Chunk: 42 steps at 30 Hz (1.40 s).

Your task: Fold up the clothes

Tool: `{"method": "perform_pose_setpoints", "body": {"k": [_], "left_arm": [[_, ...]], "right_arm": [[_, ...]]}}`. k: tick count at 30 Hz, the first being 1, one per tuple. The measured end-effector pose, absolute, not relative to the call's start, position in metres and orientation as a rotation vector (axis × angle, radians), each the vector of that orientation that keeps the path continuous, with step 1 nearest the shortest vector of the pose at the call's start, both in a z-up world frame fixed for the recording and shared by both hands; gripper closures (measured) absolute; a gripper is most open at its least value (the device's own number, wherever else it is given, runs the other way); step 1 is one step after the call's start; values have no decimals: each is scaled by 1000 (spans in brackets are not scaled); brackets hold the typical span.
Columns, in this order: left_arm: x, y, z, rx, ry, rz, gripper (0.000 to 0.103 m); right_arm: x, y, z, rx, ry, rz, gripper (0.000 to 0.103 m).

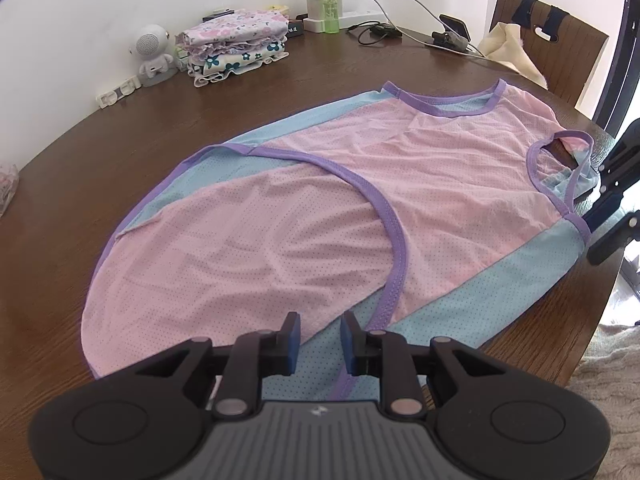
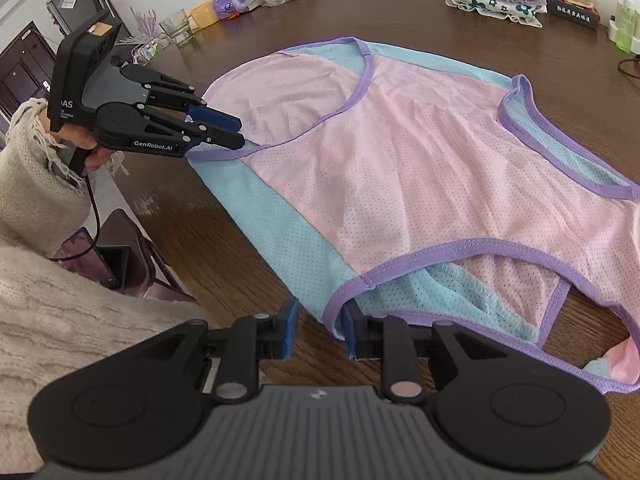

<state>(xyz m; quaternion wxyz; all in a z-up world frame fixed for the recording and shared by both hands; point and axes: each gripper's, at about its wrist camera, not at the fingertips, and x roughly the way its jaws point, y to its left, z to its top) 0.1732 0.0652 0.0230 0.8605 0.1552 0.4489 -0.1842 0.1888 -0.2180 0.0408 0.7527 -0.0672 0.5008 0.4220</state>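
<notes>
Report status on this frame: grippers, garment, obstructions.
Left gripper open, fingers over the hem of the pink and blue top. Right gripper open at the armhole edge. Top spread flat on the table, not folded. Nothing in the way.

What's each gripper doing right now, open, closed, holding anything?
Left gripper: open, empty, over the garment's hem corner.
Right gripper: open, straddling the purple armhole trim, not clamped.
</notes>
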Motion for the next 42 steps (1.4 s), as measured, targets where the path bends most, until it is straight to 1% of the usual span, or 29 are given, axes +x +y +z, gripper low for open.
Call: {"method": "perform_pose_setpoints", "body": {"k": [2,3,5,8,11,13,15,17,22,25,27,28,30,33,36,42], "left_arm": [[173,70,26,329,935,-371,82],[173,73,27,324,934,-365,82],[173,79,28,320,938,-355,82],[170,83,23,342,956,-358,82],[167,88,23,346,964,-360,83],[166,91,24,348,968,-357,83],[165,95,24,354,974,-349,83],[165,96,25,357,980,-342,83],[165,96,28,348,1004,-321,82],[169,104,43,270,962,-308,81],[181,115,60,227,904,-273,79],[188,120,68,215,871,-249,73],[213,126,72,233,855,-208,68],[251,133,73,268,845,-161,68],[291,135,59,311,866,-166,68],[344,136,36,323,927,-268,69]], "right_arm": [[197,-234,57,-101,1049,888,76],[201,-242,65,-80,1026,870,69],[216,-259,78,-111,945,752,59],[249,-279,75,-210,892,529,59],[285,-302,58,-241,918,383,60],[300,-313,47,-226,947,357,63],[310,-321,35,-211,979,346,68],[317,-323,25,-216,995,332,68],[335,-326,19,-184,965,324,68],[339,-327,23,-143,966,336,68],[335,-330,33,-106,937,359,66],[333,-330,36,-106,923,357,64],[333,-329,40,-129,910,338,60],[337,-329,37,-152,922,309,54],[344,-333,29,-141,946,287,50],[350,-338,21,-104,976,306,50]]}}
